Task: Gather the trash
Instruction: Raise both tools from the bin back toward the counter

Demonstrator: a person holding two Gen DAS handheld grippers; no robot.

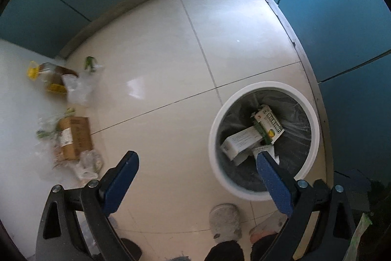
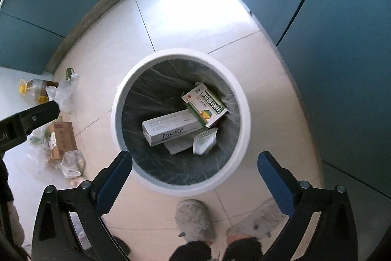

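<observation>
step: drop-off done, looks like | both hand-held grippers, left [image 1: 196, 181] and right [image 2: 194, 177], gaping wide, holding nothing | boxes [image 2: 171, 130] sitting in bin [image 2: 117, 99] | next: swing over to floor trash [image 1: 73, 136], grab more

Glossy floor tiles [image 2: 185, 16], cardboard box [image 2: 64, 137]

White rim on the bin [image 2: 114, 119], dark liner [image 2: 151, 94] inside. White "Doctor" carton [image 2: 168, 130]; green-and-white box [image 2: 205, 105] with a yellow spot. Brown cardboard box [image 1: 74, 137]; yellow-capped amber bottle [image 1: 48, 76]. Cream floor tiles [image 1: 151, 53], teal walls [image 1: 342, 16], grey slippers [image 2: 194, 219]. Blue dotted pads [image 1: 275, 184].
</observation>
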